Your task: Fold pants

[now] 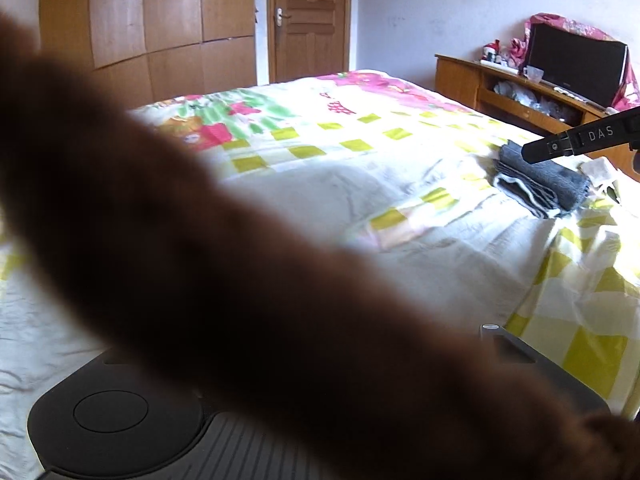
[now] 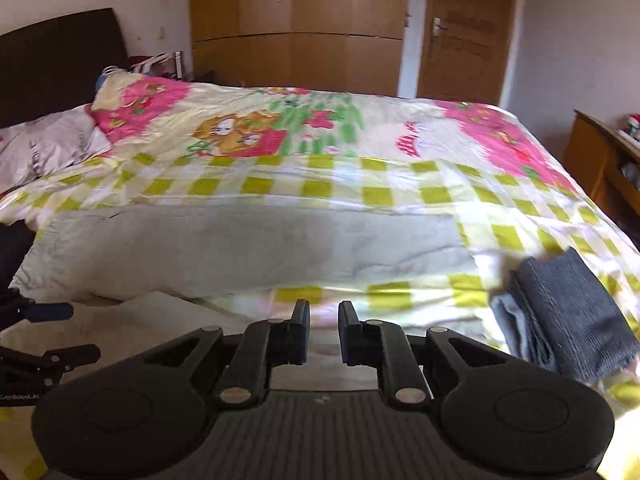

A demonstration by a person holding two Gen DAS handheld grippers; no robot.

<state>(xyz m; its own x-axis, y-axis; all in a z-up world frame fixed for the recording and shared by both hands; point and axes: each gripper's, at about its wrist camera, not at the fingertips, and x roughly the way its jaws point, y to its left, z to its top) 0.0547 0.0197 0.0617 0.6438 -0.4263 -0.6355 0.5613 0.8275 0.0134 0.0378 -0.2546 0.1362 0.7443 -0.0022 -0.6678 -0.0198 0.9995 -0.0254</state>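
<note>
A bedroom: a bed (image 2: pixel 320 216) under a checked yellow-and-white cover with pink cartoon prints, a wooden wardrobe (image 2: pixel 296 24) and a door (image 2: pixel 464 36) behind it, and a low cabinet (image 1: pixel 512 92) with a dark screen (image 1: pixel 572 64) at two o'clock in the left wrist view.

The pants (image 2: pixel 568 316) lie folded in a grey stack on the cover, at four o'clock in the right wrist view, near the bed's edge.

The right gripper (image 2: pixel 324 332) stands over the cover with a narrow gap between its fingers and nothing in it: released.

The left gripper's fingers are hidden by a brown, blurred thing (image 1: pixel 240 280) right against the lens, so I cannot tell its state, nor what that brown thing is.

The fold looks done. The risk I see is the stack slipping or opening: it sits close to the edge on a smooth, wrinkled cover, and a gripper passing low could catch the top layer and drag it.
</note>
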